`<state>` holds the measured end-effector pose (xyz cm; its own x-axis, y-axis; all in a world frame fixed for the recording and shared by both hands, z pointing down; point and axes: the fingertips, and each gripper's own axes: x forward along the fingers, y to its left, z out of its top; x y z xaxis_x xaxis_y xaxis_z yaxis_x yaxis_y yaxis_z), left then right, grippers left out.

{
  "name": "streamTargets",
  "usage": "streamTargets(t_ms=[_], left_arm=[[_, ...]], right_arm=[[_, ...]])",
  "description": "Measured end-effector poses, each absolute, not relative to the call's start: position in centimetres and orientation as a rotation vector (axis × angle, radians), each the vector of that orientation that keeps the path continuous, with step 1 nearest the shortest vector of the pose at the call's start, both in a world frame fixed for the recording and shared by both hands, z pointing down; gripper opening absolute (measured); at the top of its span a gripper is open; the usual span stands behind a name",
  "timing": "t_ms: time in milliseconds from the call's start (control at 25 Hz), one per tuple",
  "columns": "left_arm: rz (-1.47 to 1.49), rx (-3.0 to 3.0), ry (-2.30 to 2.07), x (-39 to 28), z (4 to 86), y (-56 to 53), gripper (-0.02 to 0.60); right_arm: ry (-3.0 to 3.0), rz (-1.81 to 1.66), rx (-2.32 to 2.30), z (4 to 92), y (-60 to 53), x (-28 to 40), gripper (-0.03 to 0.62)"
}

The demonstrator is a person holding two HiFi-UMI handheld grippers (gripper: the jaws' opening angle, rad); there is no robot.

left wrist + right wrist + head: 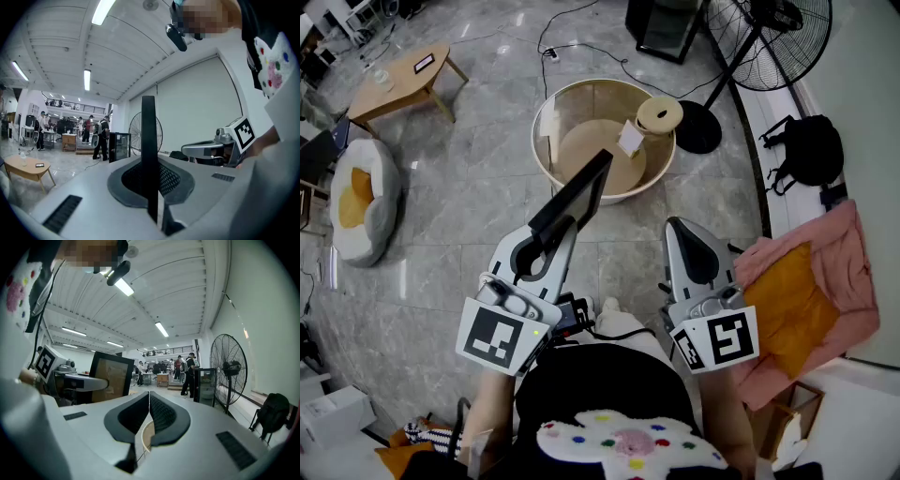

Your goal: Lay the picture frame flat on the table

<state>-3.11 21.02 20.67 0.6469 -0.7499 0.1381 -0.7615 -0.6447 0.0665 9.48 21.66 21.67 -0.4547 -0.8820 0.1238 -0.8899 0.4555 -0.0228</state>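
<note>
Left hand-held gripper (542, 239) clamped on a black frame (577, 195), frame raised and tilted, on the near side of the round worktop (546, 112), right hand-held gripper (149, 393) closed, empty, alongside.

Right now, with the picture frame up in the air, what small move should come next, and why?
Probably carry the picture frame forward, over the round table. The left hand-held gripper is shut on the frame's lower edge and holds it in the air, seemingly short of the table's rim. The table's left part looks bare; a card stands toward its right.
</note>
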Motion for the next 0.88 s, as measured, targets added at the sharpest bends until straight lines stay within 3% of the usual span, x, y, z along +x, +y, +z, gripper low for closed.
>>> streamTargets(t_ms=[880], left_arm=[[0.136, 2.747, -1.229, -3.29, 21.08, 20.46, 0.023]], right_arm=[[-2.598, 0.137, 1.609, 21.86, 21.30, 9.24, 0.034]])
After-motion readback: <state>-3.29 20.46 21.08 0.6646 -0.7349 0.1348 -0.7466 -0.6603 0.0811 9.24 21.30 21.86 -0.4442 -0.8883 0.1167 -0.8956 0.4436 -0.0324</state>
